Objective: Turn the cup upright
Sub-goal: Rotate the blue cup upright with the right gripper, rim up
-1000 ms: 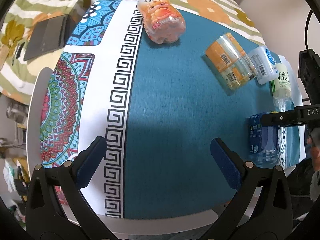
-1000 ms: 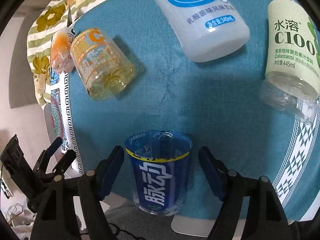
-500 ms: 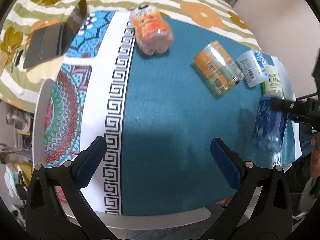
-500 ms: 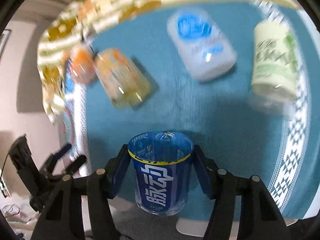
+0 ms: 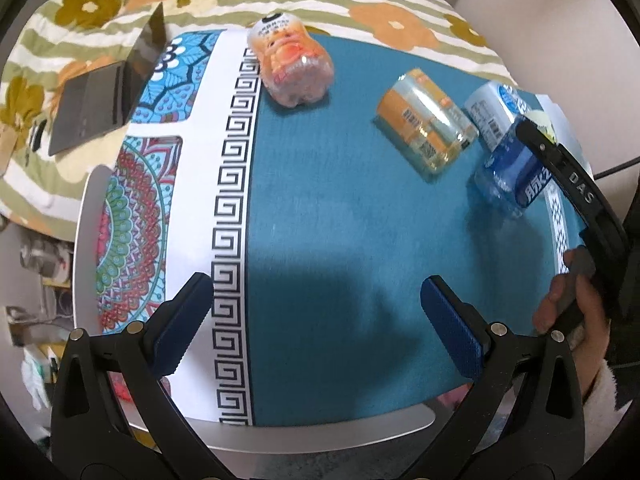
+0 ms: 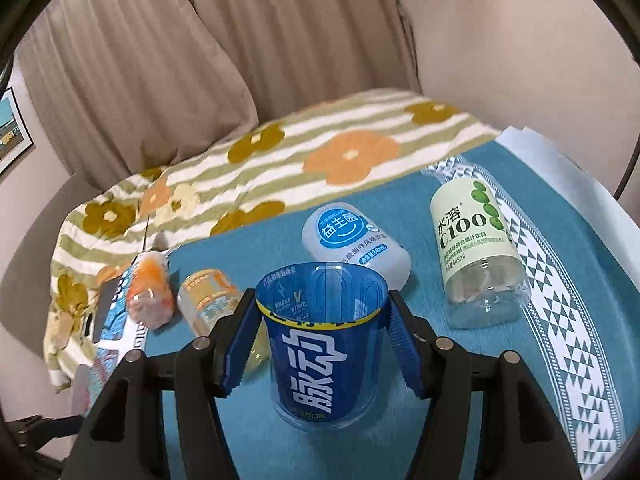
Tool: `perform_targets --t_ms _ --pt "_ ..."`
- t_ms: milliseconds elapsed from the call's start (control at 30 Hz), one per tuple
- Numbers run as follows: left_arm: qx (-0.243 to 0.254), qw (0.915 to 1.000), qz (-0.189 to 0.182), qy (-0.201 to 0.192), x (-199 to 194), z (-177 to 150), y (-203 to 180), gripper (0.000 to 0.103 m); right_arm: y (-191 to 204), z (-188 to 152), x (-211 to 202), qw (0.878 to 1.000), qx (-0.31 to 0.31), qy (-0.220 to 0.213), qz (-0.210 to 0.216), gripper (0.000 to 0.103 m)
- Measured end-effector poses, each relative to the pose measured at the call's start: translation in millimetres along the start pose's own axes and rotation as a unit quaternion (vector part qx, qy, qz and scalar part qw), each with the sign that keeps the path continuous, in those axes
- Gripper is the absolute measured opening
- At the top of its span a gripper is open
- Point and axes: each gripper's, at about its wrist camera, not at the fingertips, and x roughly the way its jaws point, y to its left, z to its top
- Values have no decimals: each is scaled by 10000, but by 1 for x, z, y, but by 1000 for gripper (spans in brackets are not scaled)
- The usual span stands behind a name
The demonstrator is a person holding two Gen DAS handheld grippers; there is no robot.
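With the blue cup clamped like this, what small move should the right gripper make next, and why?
Probably lower the blue cup base-first to the teal cloth. The right gripper clamps its sides, open mouth up, and the left-wrist view shows it tilted over the cloth, whether touching is unclear. The left gripper is open and empty.

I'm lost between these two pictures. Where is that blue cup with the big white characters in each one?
Left wrist view: the blue cup is at the far right, tilted, partly behind the right gripper's black finger.
Right wrist view: the blue cup is at bottom centre, clamped in the right gripper.
Shared landmark: the orange-labelled cup lying to its left.
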Motion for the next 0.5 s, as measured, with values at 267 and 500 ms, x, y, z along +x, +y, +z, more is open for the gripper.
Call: perform_targets --t_ms 267,500 --pt "45 10000 -8 61 4 -9 -3 103 14 -13 -6 9988 -415 -170 -212 58" --pt "5 10000 -91 -14 -1 -11 -9 103 15 -21 -14 9973 -645 303 -171 58"
